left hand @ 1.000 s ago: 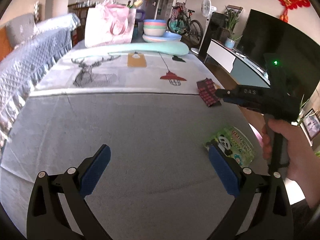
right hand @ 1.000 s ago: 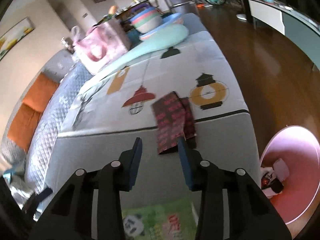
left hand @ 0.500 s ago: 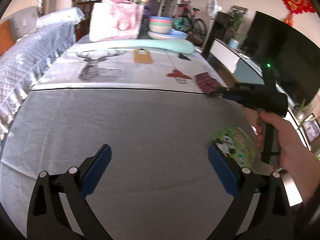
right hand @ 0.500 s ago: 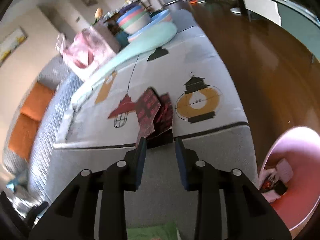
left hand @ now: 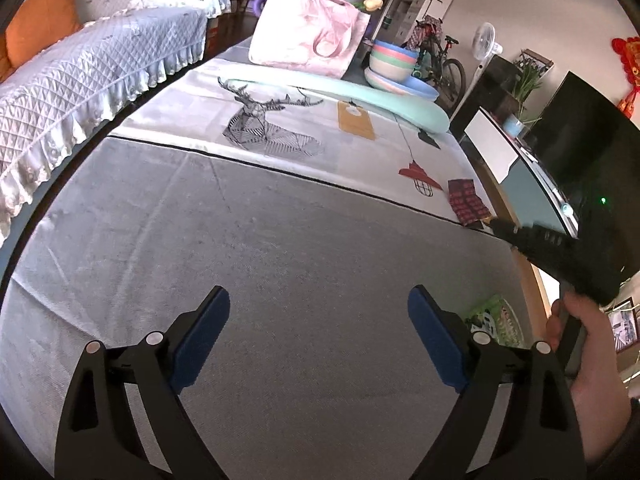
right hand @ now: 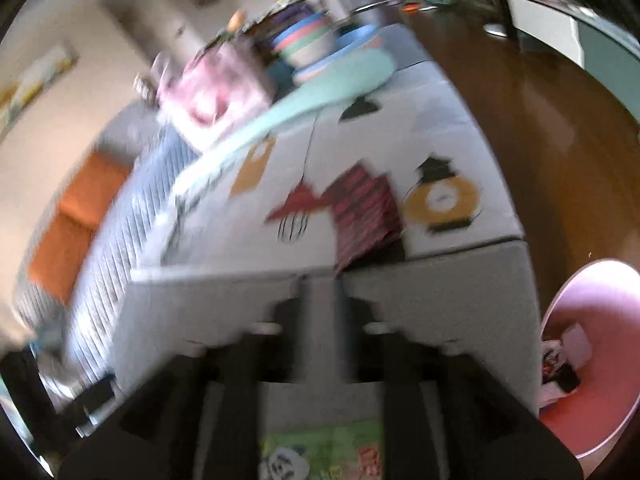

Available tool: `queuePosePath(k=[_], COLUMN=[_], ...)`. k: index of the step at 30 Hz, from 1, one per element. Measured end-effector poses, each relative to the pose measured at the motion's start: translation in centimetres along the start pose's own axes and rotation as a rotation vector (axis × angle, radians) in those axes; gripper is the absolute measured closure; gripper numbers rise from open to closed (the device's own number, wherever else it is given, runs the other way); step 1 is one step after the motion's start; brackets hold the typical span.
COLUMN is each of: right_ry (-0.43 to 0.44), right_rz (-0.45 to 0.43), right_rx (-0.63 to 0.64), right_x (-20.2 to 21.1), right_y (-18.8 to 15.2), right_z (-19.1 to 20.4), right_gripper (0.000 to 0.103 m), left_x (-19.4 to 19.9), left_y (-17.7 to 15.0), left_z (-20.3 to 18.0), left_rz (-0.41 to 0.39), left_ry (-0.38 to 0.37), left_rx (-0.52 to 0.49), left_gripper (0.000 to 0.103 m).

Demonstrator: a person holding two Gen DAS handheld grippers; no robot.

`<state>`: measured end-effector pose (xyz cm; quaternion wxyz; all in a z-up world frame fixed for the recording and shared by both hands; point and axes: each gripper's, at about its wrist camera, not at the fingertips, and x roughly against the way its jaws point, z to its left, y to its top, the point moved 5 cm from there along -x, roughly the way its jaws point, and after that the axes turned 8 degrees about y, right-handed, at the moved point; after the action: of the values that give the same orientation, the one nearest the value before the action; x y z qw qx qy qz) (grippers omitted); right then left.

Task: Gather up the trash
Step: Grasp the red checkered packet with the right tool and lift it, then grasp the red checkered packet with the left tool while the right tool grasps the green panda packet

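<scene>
A dark red wrapper (left hand: 467, 201) lies crumpled on the printed cloth; a green panda packet (right hand: 320, 456) lies flat nearby.

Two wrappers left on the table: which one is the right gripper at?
The dark red patterned wrapper, by the red lamp print at the table's far right edge; the right gripper tip reaches its near corner. The green panda wrapper lies nearer the camera, beside the open left gripper.

L gripper (left hand: 318, 336) hovers low, fingers spread wide, nothing between. R gripper (right hand: 320, 292), gripped by a hand (left hand: 580, 344), points fwd, fingers nearly closed; view too blurred to tell contact.
</scene>
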<state>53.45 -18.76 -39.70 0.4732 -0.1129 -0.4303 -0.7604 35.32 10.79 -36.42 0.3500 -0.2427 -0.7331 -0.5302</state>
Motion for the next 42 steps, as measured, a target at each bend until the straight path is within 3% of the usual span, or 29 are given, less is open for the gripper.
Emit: queuePosePath(k=[4, 7, 8, 9, 10, 11, 16, 19, 24, 26, 27, 28, 29, 30, 35, 37, 40, 42], right_ry=[-0.061, -0.055, -0.050, -0.027, -0.011, 0.009, 0.040, 0.067, 0.156, 0.136, 0.118, 0.108, 0.089, 0.060, -0.070, -0.031, -0.076, -0.089], right_rz=[-0.011, 0.077, 0.109, 0.157, 0.185, 0.227, 0.280, 0.319, 0.386, 0.369, 0.348, 0.308, 0.238, 0.177, 0.037, 0.003, 0.051, 0.106], right_rx=[0.089, 0.085, 0.080, 0.076, 0.075, 0.089, 0.164, 0.181, 0.167, 0.182, 0.179, 0.178, 0.198, 0.238, 0.397, 0.370, 0.414, 0.381], right_x=[-1.0, -3.7, -4.4, -5.3, -5.7, -6.1, -4.9, -4.1, -2.8, -1.5, -0.7, 0.6, 2.4, 4.0, 7.7, 8.2, 6.2, 5.0], right_y=[2.7, 3.7, 3.7, 3.5, 3.1, 2.6, -0.6, -4.6, -12.3, -14.2, -14.5, -14.6, -14.5, -14.4, -15.2, -15.3, -16.2, -16.4], right_z=[-0.9, -1.9, -2.1, -2.1, -1.8, -1.1, 3.4, 7.5, 14.1, 15.4, 15.7, 15.8, 15.8, 15.8, 12.8, 10.8, 7.8, 6.2], right_gripper=[0.034, 0.041, 0.052, 0.075, 0.088, 0.091, 0.096, 0.098, 0.097, 0.089, 0.063, 0.047, 0.020, 0.013, 0.012, 0.012, 0.012, 0.013], left_x=[0.4, 0.1, 0.0, -0.3, -0.5, -0.8, -1.6, -1.3, 0.4, 0.8, 1.0, 1.2, 1.2, 1.2, 1.1, 1.2, 2.0, 2.3], left_y=[0.6, 1.4, 1.5, 1.7, 1.9, 1.9, 1.6, 1.3, 1.3, 1.1, 0.9, 0.7, 0.4, 0.2, -1.0, -2.0, -4.3, -5.5], left_z=[1.8, 3.7, 4.0, 4.2, 4.2, 3.9, 2.6, 2.0, 0.3, 0.3, 0.4, 0.5, 0.6, 0.7, 0.5, 0.2, 0.2, -0.1], left_rz=[0.007, 0.023, 0.029, 0.035, 0.039, 0.046, 0.075, 0.108, 0.079, 0.076, 0.075, 0.078, 0.084, 0.088, 0.109, 0.122, 0.158, 0.165], left_ry=[0.011, 0.026, 0.027, 0.032, 0.044, 0.059, 0.070, 0.009, -0.029, -0.040, -0.042, -0.043, -0.045, -0.046, -0.037, -0.038, -0.119, -0.122], left_rx=[0.041, 0.110, 0.122, 0.132, 0.130, 0.116, 0.041, 0.069, 0.011, 0.007, 0.007, 0.007, 0.009, 0.011, -0.011, -0.029, -0.002, -0.028], left_gripper=[0.016, 0.016, 0.016, 0.016, 0.016, 0.016, 0.016, 0.016, 0.016, 0.016, 0.016, 0.016, 0.016, 0.016, 0.016, 0.016, 0.016, 0.016])
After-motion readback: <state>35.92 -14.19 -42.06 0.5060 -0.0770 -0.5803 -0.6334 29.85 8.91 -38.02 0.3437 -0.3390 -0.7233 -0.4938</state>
